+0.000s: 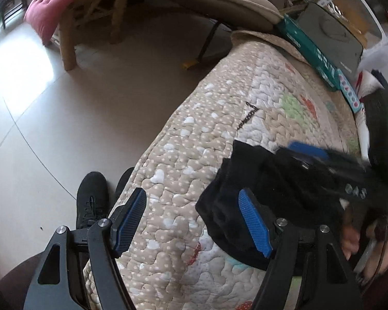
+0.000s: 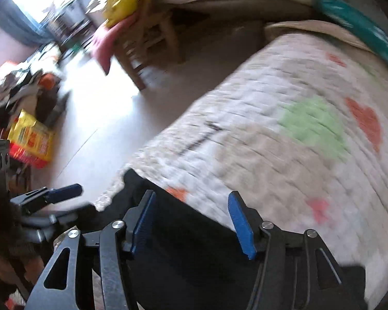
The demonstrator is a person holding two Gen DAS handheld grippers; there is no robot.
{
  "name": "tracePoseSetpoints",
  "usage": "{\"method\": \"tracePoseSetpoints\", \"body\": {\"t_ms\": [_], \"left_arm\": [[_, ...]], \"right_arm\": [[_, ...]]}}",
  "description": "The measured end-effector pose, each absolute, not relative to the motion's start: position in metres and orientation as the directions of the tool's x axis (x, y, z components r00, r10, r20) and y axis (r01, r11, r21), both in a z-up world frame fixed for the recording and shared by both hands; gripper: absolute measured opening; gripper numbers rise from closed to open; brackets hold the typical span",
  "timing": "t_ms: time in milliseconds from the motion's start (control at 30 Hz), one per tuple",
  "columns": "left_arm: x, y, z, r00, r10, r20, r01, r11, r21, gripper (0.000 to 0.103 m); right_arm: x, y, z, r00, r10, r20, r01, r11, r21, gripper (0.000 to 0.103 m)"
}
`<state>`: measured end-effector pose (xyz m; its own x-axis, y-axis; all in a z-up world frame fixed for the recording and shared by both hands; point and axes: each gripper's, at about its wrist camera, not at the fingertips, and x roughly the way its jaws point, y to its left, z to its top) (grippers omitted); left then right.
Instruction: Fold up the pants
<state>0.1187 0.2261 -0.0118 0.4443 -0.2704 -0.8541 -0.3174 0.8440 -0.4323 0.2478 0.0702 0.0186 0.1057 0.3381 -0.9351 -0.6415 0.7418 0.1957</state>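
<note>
Left gripper (image 1: pixel 194 222): jaws spread apart, blue pads bare, nothing between them. Below the gap lies only the quilted cover (image 1: pixel 183 155). Its right finger stands at the edge of the black pants (image 1: pixel 248 196); contact cannot be judged.

Right gripper (image 2: pixel 191 224): jaws likewise apart — released, pads pressing on nothing. Black cloth fills the space beneath and between the fingers, but neither pad bears on it. Right wrist view is heavily smeared, so detail is poor.

Pants: a bunched dark heap on the near part of the quilted cover, close to its floor-side edge. In the left wrist view the right gripper hangs over the heap's far side, blurred.

Surroundings: the cover is beige with white hearts and green and red patches. A black shoe (image 1: pixel 93 199) on the pale tiled floor (image 1: pixel 64 118) just beside the cover's edge. Further out — a wooden chair (image 1: pixel 90 18) bearing a pink cushion (image 1: pixel 51 7); teal boxes (image 1: pixel 315 54) at the cover's far end.
</note>
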Motion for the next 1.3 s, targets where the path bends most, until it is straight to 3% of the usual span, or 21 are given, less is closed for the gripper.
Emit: {"method": "tracePoseSetpoints", "body": {"t_ms": [167,400,667,767,833,867,900,967,1067,1300], "left_arm": [[0.118,0.221,-0.016,0.423,-0.304,-0.853,-0.304,0.839,-0.450,0.073],[0.105,0.218,-0.022,0.446,-0.208,-0.871,-0.333,0.865,-0.377,0.073],[0.113,0.195,-0.026,0.473,-0.245,-0.846,-0.297,0.860,-0.415,0.073],[0.118,0.187,-0.033,0.454,-0.258,-0.853,-0.276,0.869,-0.410,0.073],[0.120,0.184,-0.038,0.441,-0.267,-0.857,-0.266,0.873,-0.409,0.073],[0.120,0.183,-0.040,0.438,-0.271,-0.857,-0.265,0.872,-0.411,0.069],[0.121,0.183,-0.040,0.441,-0.277,-0.854,-0.257,0.873,-0.416,0.064],[0.120,0.181,-0.035,0.454,-0.293,-0.841,-0.228,0.875,-0.428,0.035],[0.118,0.172,-0.022,0.477,-0.299,-0.827,-0.174,0.890,-0.422,0.019],[0.111,0.147,0.021,0.534,-0.324,-0.781,-0.098,0.894,-0.438,0.018]], "right_arm": [[0.254,0.102,-0.004,0.041,0.302,-0.952,-0.696,0.693,0.190,0.068],[0.253,0.124,-0.020,0.018,0.292,-0.956,-0.736,0.651,0.186,0.070],[0.244,0.121,-0.017,-0.033,0.303,-0.952,-0.758,0.613,0.221,0.068],[0.239,0.117,-0.015,-0.023,0.307,-0.951,-0.754,0.620,0.219,0.061],[0.234,0.118,-0.015,-0.019,0.303,-0.953,-0.765,0.609,0.209,0.042],[0.231,0.120,-0.015,-0.032,0.309,-0.951,-0.769,0.600,0.221,0.032],[0.228,0.122,-0.015,-0.012,0.302,-0.953,-0.774,0.601,0.200,0.031],[0.221,0.125,-0.011,0.021,0.284,-0.958,-0.792,0.590,0.158,0.026],[0.222,0.120,-0.002,0.038,0.301,-0.953,-0.779,0.606,0.160,0.022],[0.216,0.086,0.037,0.105,0.348,-0.932,-0.757,0.635,0.151,0.020]]}}
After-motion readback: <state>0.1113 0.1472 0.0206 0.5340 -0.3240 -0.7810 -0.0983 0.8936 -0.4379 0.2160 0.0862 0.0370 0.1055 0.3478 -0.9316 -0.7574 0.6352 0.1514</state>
